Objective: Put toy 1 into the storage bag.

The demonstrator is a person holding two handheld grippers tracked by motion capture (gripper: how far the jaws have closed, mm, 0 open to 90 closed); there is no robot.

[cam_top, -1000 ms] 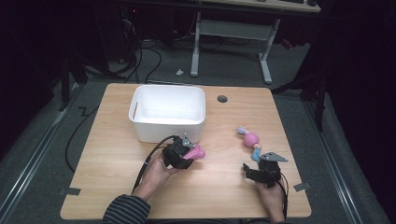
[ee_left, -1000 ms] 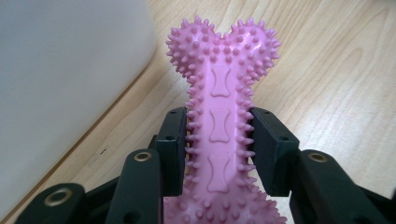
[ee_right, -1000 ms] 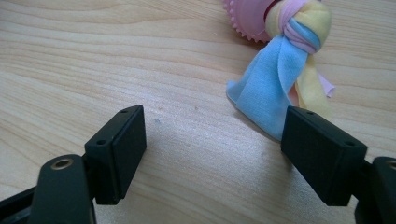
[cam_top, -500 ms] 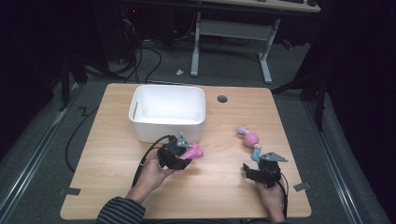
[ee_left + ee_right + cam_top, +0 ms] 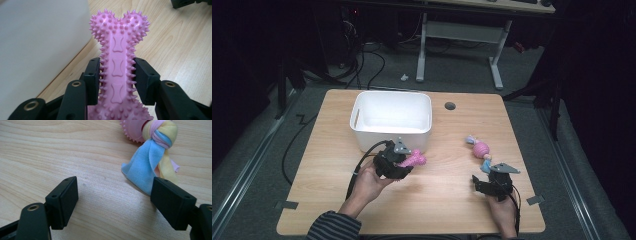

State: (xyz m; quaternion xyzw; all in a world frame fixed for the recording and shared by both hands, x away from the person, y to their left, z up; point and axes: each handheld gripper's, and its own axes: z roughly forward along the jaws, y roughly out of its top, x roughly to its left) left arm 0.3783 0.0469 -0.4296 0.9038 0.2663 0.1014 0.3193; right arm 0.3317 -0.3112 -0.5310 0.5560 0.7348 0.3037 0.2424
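Observation:
A pink spiky rubber bone (image 5: 117, 57) is clamped by its shaft between the pads of my left gripper (image 5: 117, 77), which is shut on it. In the high view that left gripper (image 5: 404, 161) holds the pink bone (image 5: 414, 160) just above the table, in front of the white bin (image 5: 392, 117). My right gripper (image 5: 113, 197) stands open low over the bare wood, with nothing between its pads. A toy with a pink ribbed ball and blue and yellow cloth strips (image 5: 150, 162) lies just ahead of its right pad. The same cloth toy (image 5: 480, 149) and right gripper (image 5: 486, 181) sit at the right.
The white bin's side wall (image 5: 37, 42) stands close on the left of the held bone. The wooden table (image 5: 437, 205) has a round cable hole (image 5: 450, 106) near its back edge. A cable (image 5: 362, 167) trails from the left gripper.
My left gripper has lifted the pink bone a little and carried it slightly left, nearer the bin. The right gripper has stayed put.

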